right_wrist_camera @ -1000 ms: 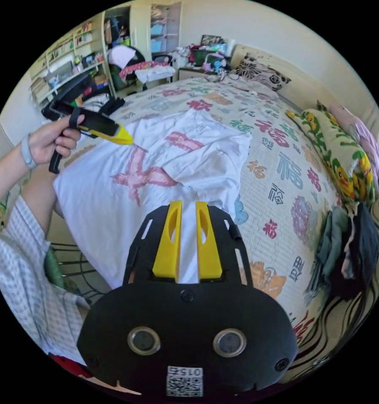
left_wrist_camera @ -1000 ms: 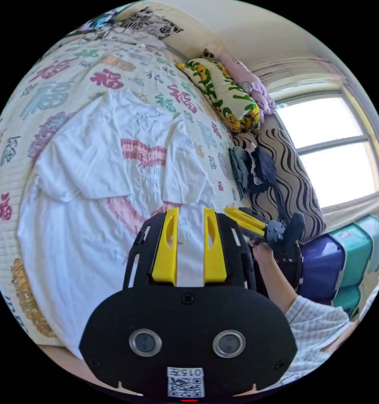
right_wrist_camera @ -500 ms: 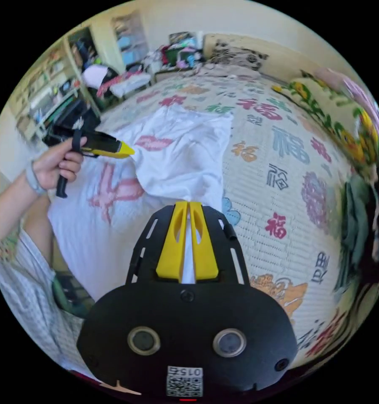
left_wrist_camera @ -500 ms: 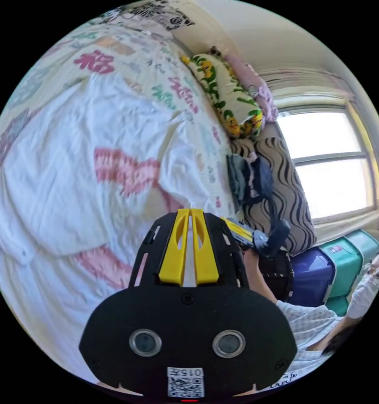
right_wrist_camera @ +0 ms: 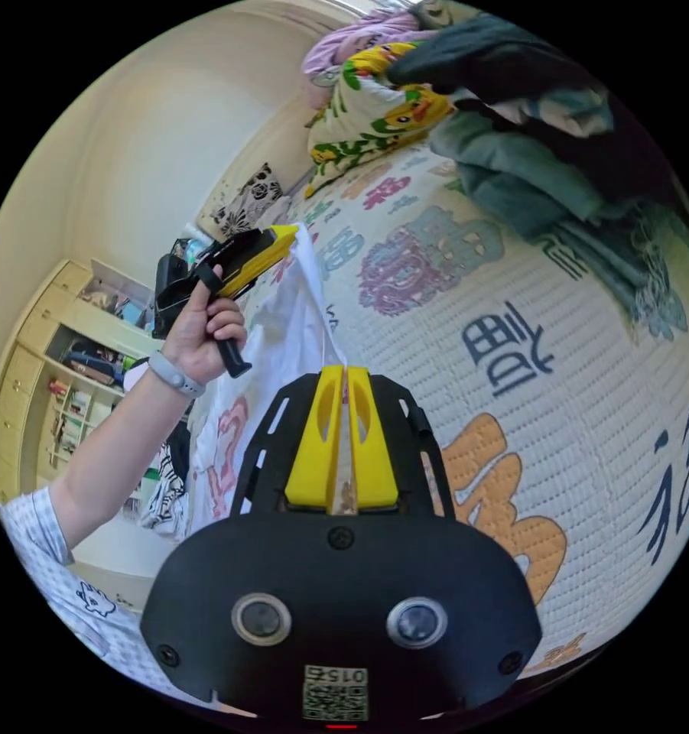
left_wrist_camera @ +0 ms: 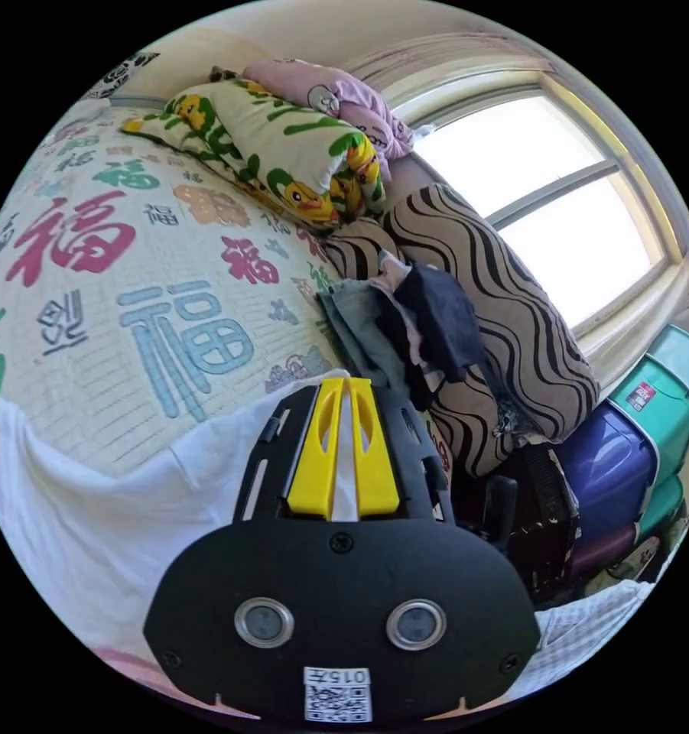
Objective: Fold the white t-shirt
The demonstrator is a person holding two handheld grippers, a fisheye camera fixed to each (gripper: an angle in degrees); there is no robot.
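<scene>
- In the left gripper view, the left gripper (left_wrist_camera: 346, 386) has its yellow jaws drawn close together, clenched on a thin strip of the white t-shirt (left_wrist_camera: 92, 505), which runs up between them.
- The shirt's cloth spreads to the left of that gripper, lying over the near part of the bedspread (left_wrist_camera: 130, 306), a pale quilted cover printed with large coloured characters.
- In the right gripper view, the right gripper (right_wrist_camera: 344, 375) likewise pinches an edge of the white t-shirt (right_wrist_camera: 283, 336), jaws nearly together with cloth between them.
- From there the shirt rises as a hanging sheet to the left gripper (right_wrist_camera: 271, 241), held up in the person's hand (right_wrist_camera: 206, 329); a pink print shows on the cloth lower down. Whether that far gripper's jaws press the cloth cannot be told from this view, though the fabric hangs from its tip.
- Beyond the left gripper, a small pile of dark and grey clothes (left_wrist_camera: 405, 321) lies at the bed's edge, against a wave-striped cushion (left_wrist_camera: 505, 321).
- Farther off, a duck-print pillow (left_wrist_camera: 283, 153) and a pink pillow (left_wrist_camera: 336, 92) lie beside the window (left_wrist_camera: 543, 199).
- Stacked teal and purple storage bins (left_wrist_camera: 635, 451) stand below the window.
- Shelves (right_wrist_camera: 61, 367) stand against the far wall behind the person's arm.
</scene>
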